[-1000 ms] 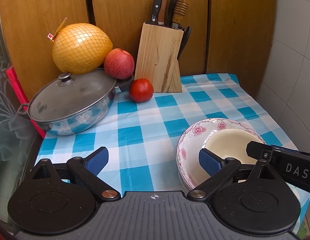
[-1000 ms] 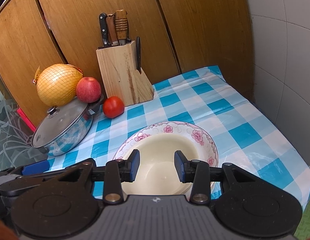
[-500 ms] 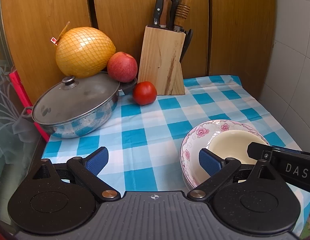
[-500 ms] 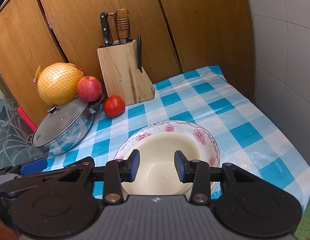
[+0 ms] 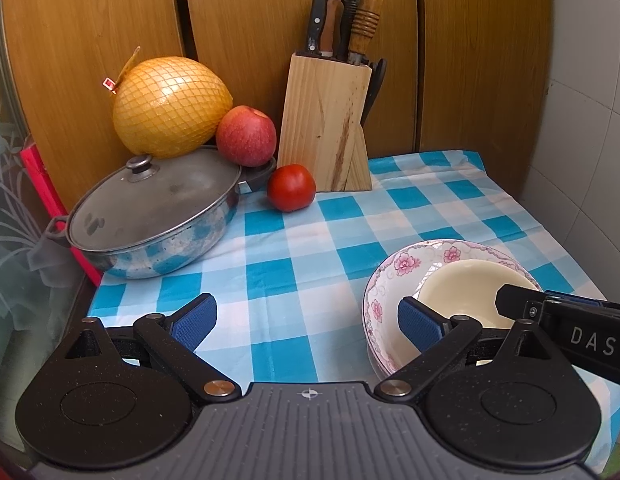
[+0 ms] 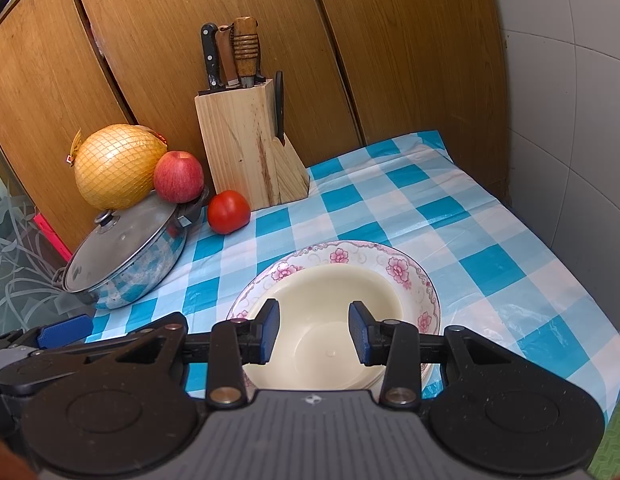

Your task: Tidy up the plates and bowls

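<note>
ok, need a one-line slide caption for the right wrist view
Open right gripper poised over a cream bowl nested in a floral bowl on a blue checked tablecloth.

Near rim of the cream bowl (image 6: 330, 320) is hidden behind the right gripper (image 6: 313, 332); knife blades are sunk in the knife block (image 6: 246, 148).

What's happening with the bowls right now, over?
Both tongs open: left tongs, right tongs over the stack. Plain cream bowl nested in pink-flowered white bowl, neither gripped. Nothing in the way.
</note>
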The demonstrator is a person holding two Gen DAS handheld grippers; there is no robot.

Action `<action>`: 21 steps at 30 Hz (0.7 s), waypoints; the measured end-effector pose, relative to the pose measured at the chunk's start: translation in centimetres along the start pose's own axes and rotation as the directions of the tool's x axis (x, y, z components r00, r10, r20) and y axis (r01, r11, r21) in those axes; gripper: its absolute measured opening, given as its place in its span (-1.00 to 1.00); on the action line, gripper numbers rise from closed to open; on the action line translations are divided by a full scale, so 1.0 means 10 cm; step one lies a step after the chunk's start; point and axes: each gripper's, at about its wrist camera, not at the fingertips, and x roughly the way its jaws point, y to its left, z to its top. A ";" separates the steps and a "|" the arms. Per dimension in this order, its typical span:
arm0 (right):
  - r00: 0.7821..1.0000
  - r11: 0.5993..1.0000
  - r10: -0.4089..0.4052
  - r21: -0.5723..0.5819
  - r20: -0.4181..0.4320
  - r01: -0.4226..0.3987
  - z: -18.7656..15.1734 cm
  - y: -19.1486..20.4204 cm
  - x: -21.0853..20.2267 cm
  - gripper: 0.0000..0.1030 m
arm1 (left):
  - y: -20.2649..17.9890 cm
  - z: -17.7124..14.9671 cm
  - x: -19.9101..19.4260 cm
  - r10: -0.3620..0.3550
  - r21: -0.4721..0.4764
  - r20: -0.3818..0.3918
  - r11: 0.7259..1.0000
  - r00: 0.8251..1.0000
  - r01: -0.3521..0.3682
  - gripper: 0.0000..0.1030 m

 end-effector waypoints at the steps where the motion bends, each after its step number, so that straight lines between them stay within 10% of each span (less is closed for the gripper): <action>1: 1.000 1.000 0.000 0.000 0.000 0.000 0.00 0.00 0.00 -0.30 | 0.00 0.00 0.00 0.000 0.000 -0.001 1.000 1.000 0.000 0.92; 21: 1.000 1.000 0.000 -0.001 -0.001 0.000 -0.01 0.02 0.01 -0.30 | 0.02 -0.01 0.01 0.005 0.005 -0.002 1.000 1.000 -0.005 0.92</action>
